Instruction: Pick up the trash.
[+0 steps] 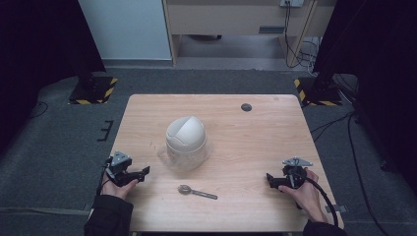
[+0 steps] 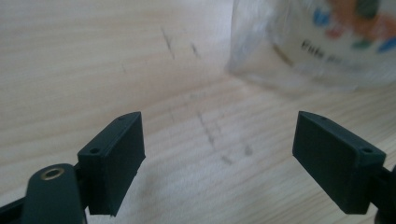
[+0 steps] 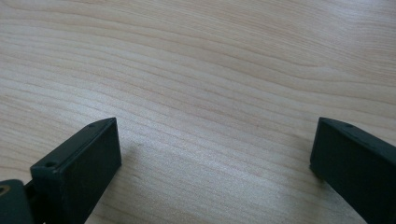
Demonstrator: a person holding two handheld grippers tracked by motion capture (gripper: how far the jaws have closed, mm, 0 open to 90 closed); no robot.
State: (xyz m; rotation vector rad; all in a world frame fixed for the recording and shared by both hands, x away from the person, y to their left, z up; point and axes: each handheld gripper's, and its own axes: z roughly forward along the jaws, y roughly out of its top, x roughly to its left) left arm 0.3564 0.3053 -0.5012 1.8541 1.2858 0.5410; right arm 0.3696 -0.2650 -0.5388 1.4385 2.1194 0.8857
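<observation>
A: Where does it stand?
B: Nothing started, I'd judge. Left gripper (image 1: 143, 171) and right gripper (image 1: 270, 178) rest on the table (image 1: 255, 142), jaws apart, empty.
A: And the things?
B: Clear domed-lid jar (image 1: 185, 141) at centre; spoon (image 1: 196, 191) at its six o'clock. Probably a reach next.

The light brown wooden table (image 1: 255, 147) has wavy grain lines and a small dark round spot (image 1: 246, 107). The see-through plastic jar (image 1: 187, 152) has a white round lid (image 1: 185, 130) and a label with blue, orange and green bits (image 2: 355, 23). The small spoon (image 1: 196, 191) is grey. Both grippers (image 1: 129, 173) (image 1: 285, 179) are black. The floor blocks (image 1: 93, 88) have yellow and black stripes.
</observation>
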